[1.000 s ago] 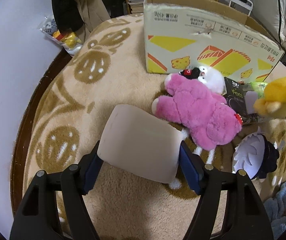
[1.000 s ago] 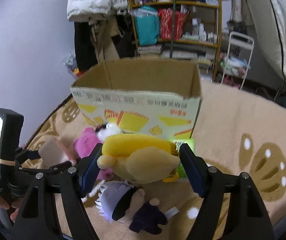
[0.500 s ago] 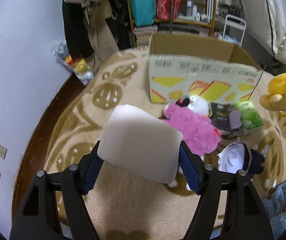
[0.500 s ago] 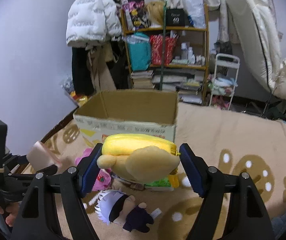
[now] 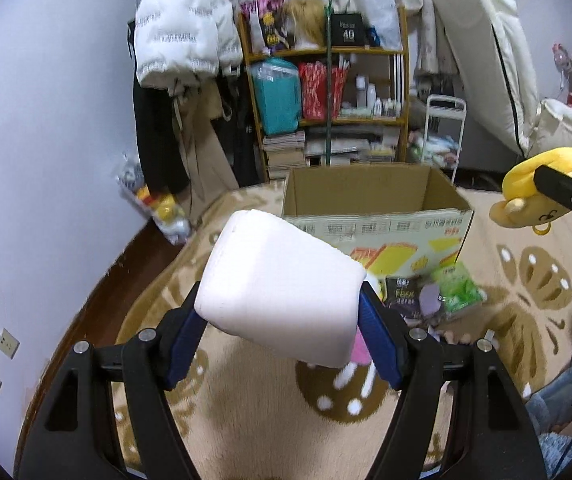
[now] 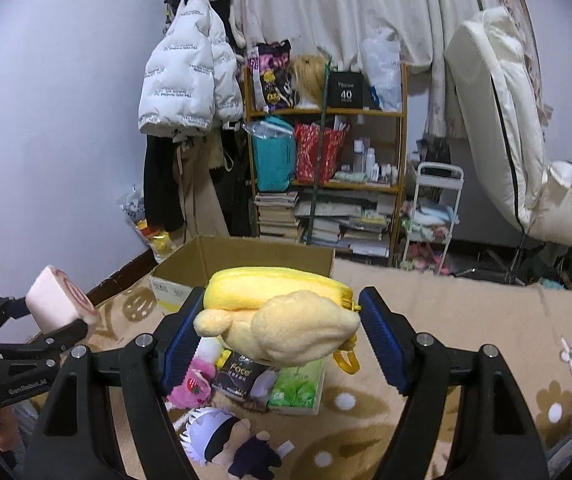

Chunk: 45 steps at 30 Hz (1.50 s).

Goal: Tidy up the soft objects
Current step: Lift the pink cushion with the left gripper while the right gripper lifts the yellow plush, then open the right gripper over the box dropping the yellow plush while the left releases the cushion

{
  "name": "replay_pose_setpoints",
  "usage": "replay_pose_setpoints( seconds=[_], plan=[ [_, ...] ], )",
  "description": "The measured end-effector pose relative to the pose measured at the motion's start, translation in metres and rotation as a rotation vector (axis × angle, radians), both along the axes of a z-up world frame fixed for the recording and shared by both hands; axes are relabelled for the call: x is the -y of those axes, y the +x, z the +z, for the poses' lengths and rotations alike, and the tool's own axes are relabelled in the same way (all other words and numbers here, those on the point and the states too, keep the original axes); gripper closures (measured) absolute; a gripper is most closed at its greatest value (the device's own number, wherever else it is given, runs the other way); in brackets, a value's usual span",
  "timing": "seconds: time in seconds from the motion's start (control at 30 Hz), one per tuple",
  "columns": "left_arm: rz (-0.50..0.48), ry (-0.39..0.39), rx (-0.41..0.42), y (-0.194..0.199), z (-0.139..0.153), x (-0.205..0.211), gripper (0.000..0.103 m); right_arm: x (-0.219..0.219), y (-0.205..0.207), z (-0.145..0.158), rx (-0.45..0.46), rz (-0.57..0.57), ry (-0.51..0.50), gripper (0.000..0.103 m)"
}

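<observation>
My left gripper (image 5: 277,320) is shut on a pale pink foam block (image 5: 277,288) and holds it in the air before the open cardboard box (image 5: 374,216). The block also shows in the right wrist view (image 6: 59,302) at the left. My right gripper (image 6: 279,332) is shut on a yellow plush toy (image 6: 281,320), held above the carpet in front of the box (image 6: 245,256). The yellow plush also shows in the left wrist view (image 5: 542,184) at the right. On the carpet lie a pink plush (image 6: 191,384) and a white-haired doll (image 6: 225,440).
A black packet (image 6: 241,376) and a green packet (image 6: 298,388) lie on the beige patterned carpet (image 6: 466,340) by the box. A cluttered shelf (image 6: 326,152), hanging coats (image 6: 189,80), a white cart (image 6: 430,220) and a white mattress (image 6: 498,120) stand behind.
Both grippers have risen and tilted up with their loads. The floor toys have dropped low in view and the box's open inside and the shelf now show.
</observation>
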<state>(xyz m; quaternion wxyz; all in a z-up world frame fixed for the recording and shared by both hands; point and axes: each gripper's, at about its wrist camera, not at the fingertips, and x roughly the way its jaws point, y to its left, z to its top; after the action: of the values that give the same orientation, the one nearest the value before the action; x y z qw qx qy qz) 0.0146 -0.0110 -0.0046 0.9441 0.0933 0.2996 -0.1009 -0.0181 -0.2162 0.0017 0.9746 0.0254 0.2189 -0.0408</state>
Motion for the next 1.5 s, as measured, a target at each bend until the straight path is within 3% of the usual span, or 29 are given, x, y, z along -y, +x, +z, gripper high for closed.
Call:
replay_pose_setpoints(
  seconds=[0.27,0.67,0.83,1.07,1.37,1.5],
  plan=[
    [-0.037,0.047,0.109,0.003,0.027,0.014,0.032,0.003,0.004,0.018,0.068,-0.013,-0.026,0.023],
    [-0.047,-0.021,0.26,0.021,0.075,0.03,0.032,0.004,0.04,0.049,0.088,0.014,-0.054,0.023],
    [-0.065,-0.043,0.261,0.048,0.087,0.038,0.031,0.011,0.067,0.06,0.098,0.016,-0.014,0.023],
    [-0.073,-0.026,0.199,0.093,0.07,0.053,0.031,0.028,0.103,0.05,0.076,0.051,0.077,0.022],
    [-0.092,0.055,0.138,0.126,0.022,0.068,0.031,0.049,0.142,0.003,-0.032,0.121,0.228,0.022],
    [-0.108,0.045,0.103,0.142,0.008,0.074,0.031,0.046,0.156,-0.015,-0.085,0.129,0.209,0.022]
  ],
)
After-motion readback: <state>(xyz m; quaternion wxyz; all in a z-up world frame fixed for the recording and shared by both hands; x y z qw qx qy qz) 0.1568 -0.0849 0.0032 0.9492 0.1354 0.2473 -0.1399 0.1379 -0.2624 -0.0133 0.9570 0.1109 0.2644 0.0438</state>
